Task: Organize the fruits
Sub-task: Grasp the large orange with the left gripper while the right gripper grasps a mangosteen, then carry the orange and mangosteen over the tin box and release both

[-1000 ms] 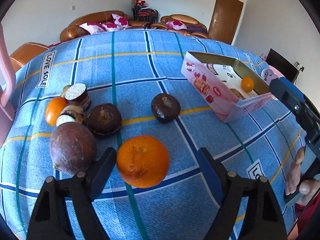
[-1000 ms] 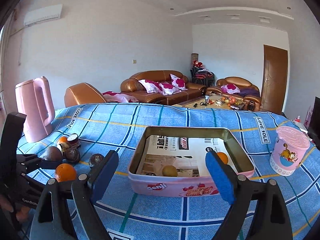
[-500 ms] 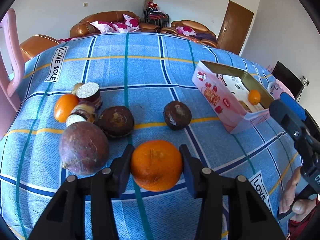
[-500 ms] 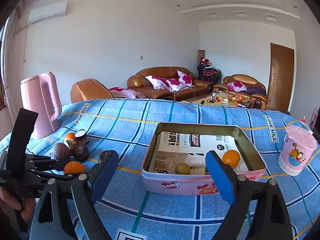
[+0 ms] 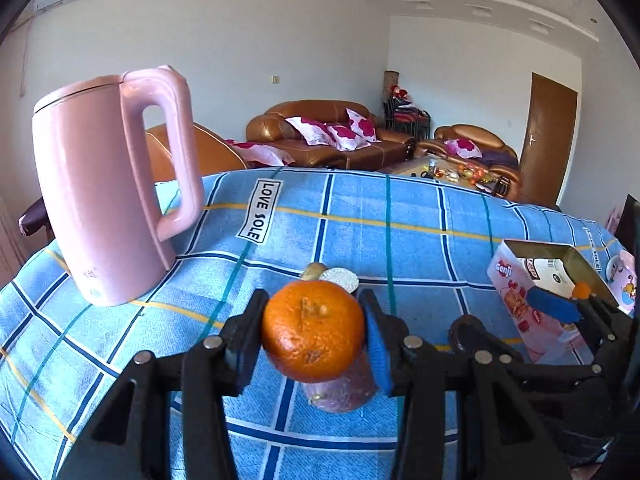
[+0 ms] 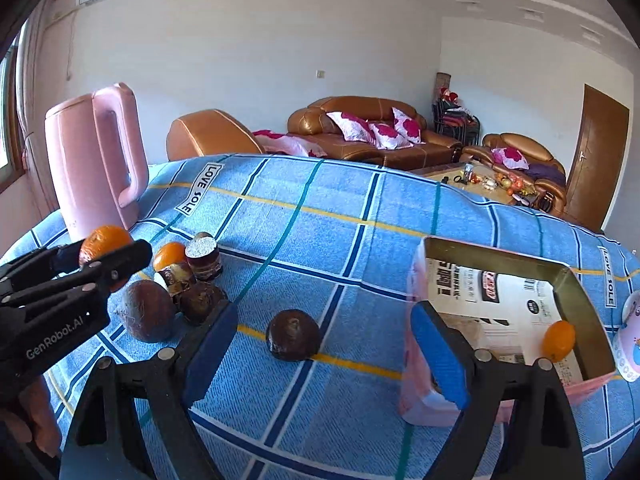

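My left gripper [image 5: 314, 330] is shut on a large orange [image 5: 313, 330] and holds it lifted above the blue checked tablecloth; the orange also shows in the right wrist view [image 6: 103, 242]. Under it lies a purple-brown fruit [image 5: 340, 394]. My right gripper [image 6: 324, 354] is open and empty, low over the cloth, with a dark round fruit [image 6: 293, 340] just beyond its fingers. A pink tin box [image 6: 416, 380] at the right holds a small orange [image 6: 558, 340]. A cluster of dark fruits [image 6: 192, 280] and a small orange [image 6: 170, 255] lies at the left.
A tall pink kettle [image 5: 108, 184] stands at the table's left back. A pink cup [image 6: 630, 344] stands right of the tin. Sofas and a low table fill the room behind.
My left gripper closed on the large orange and lifted it off the cloth, tilting its view up. My right gripper swung left and lower toward the dark round fruit.
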Demonstrator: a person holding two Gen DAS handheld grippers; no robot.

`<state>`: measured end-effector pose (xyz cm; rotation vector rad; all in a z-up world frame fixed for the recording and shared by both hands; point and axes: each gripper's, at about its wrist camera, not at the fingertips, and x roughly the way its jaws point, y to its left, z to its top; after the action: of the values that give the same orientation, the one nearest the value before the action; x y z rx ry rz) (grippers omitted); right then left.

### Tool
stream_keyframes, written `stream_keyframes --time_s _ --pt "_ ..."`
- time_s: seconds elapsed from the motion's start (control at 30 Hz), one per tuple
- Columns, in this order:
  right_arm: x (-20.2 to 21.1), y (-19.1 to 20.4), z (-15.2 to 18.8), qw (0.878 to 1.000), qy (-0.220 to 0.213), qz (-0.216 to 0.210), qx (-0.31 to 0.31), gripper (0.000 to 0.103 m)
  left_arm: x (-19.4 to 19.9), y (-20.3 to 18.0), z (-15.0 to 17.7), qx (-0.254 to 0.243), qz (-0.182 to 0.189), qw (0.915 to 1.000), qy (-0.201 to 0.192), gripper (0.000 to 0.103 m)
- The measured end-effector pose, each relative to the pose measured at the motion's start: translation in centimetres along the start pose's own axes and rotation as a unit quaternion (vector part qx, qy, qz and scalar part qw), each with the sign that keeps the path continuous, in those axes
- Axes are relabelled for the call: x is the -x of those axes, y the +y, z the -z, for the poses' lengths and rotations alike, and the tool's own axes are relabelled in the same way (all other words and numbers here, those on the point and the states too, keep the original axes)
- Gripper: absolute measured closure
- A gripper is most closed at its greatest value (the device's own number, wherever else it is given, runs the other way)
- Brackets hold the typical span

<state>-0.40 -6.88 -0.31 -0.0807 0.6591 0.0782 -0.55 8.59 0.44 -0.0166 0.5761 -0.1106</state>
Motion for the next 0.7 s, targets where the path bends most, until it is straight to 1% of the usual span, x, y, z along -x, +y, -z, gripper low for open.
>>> stream_keyframes --time_s 0.07,0.13,0.17,0.2,0.23,0.3,0.33,0.37,0.5,0.53,0.57,0.6,0.67,0.7 --pt "-1.5 0.5 -0.2 1.0 0.031 -0.003 0.003 0.022 -0.1 0.0 0.0 -0.002 -0.003 1.0 0.002 0.055" --pt "-2.8 0.9 -0.2 0.998 0.061 -0.013 0.003 0.027 -0.3 -0.2 0.1 -0.005 -0.008 0.9999 0.004 0.055" --pt "-3.4 1.0 -0.1 0.997 0.075 -0.008 0.005 0.027 -0.4 -0.1 0.1 -0.005 -0.008 0.9999 0.006 0.055" --pt "-3.6 1.2 -0.1 0.997 0.08 0.002 0.012 0.028 -0.3 -0.3 0.3 -0.005 -0.009 0.9999 0.008 0.055" --pt "-3.6 1.4 -0.1 0.997 0.081 0.004 0.017 0.028 -0.3 -0.3 0.3 -0.005 -0.009 0.9999 0.009 0.055" --pt "-3.9 2.0 0.0 0.995 0.09 -0.009 0.031 0.035 -0.3 -0.3 0.4 -0.005 -0.013 0.9999 0.008 0.055" --pt "-4.1 2.2 0.1 0.994 0.1 -0.01 0.035 0.042 -0.3 -0.3 0.4 -0.006 -0.015 0.9998 0.006 0.055" --pt "-4.4 2.2 0.2 0.993 0.109 -0.01 0.037 0.045 -0.3 -0.3 0.4 -0.007 -0.018 0.9998 0.005 0.055" --pt "-4.3 1.6 0.3 0.993 0.115 -0.03 0.022 0.048 -0.4 -0.2 0.5 -0.009 -0.021 0.9997 0.005 0.055" --pt "-4.3 1.5 0.4 0.992 0.116 -0.04 0.019 0.053 -0.4 -0.2 0.5 -0.01 -0.023 0.9997 0.004 0.055" --pt "-4.2 1.4 0.4 0.992 0.116 -0.051 0.017 0.062 -0.4 -0.2 0.5 -0.01 -0.025 0.9996 0.004 0.055" --pt "-4.1 1.6 0.4 0.992 0.115 -0.053 0.018 0.064 -0.4 -0.2 0.5 -0.01 -0.026 0.9996 0.002 0.055" --pt "-3.9 1.8 0.5 0.992 0.113 -0.056 0.019 0.064 -0.2 -0.3 0.5 -0.009 -0.029 0.9995 -0.003 0.055" --pt "-3.8 1.7 0.5 0.992 0.109 -0.065 0.015 0.064 -0.2 -0.3 0.5 -0.009 -0.032 0.9994 -0.005 0.055"
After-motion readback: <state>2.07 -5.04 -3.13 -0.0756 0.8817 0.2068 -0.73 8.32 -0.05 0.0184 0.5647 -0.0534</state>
